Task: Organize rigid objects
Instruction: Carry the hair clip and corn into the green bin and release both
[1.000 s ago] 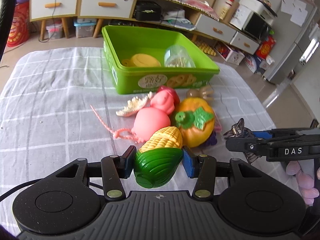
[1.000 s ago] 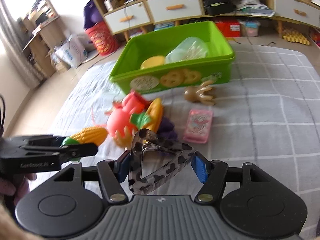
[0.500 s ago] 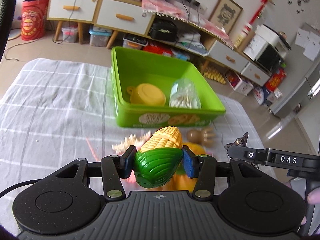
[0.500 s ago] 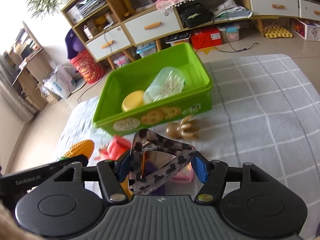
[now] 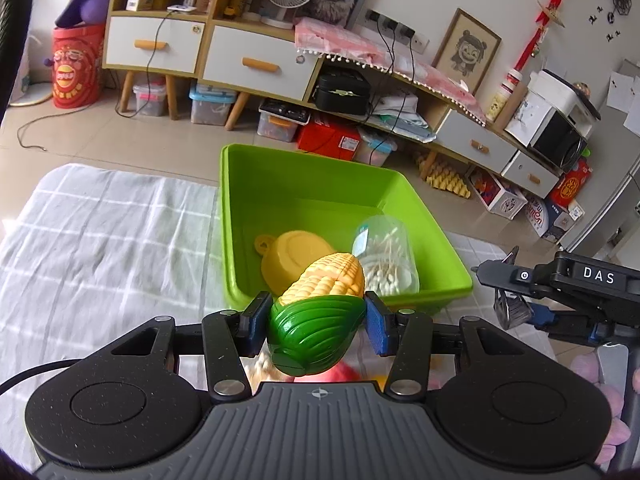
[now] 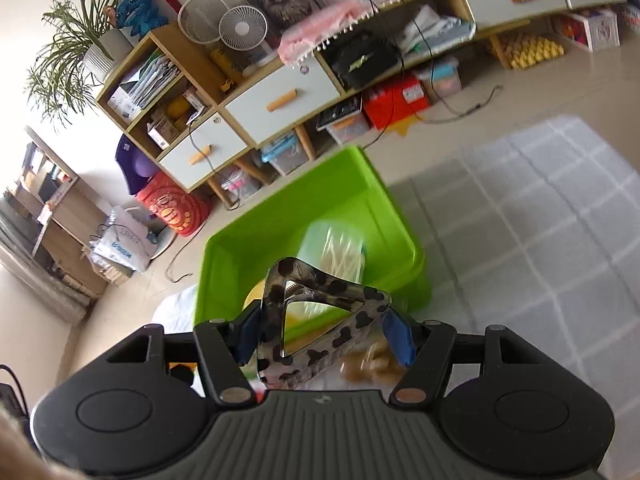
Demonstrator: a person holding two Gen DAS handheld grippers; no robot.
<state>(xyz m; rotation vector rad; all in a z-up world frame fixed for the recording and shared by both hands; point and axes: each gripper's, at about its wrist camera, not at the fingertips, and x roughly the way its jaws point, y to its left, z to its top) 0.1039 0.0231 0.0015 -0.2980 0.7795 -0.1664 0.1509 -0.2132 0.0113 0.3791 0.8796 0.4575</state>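
Checked cloth [image 5: 100,240] covers the surface, and on it sits a green bin [image 5: 280,184] holding a yellow bowl [image 5: 296,252] and a clear tub of cotton swabs [image 5: 386,256], side by side near its front wall. Left gripper [image 5: 316,316] pinches a toy corn cob [image 5: 320,304] by its green husk, kernels pointing over the bin's near rim. Right gripper [image 6: 320,332], seen in the left view just beside the bin's right corner, clamps a leopard-print hair claw [image 6: 316,320] in front of the bin.
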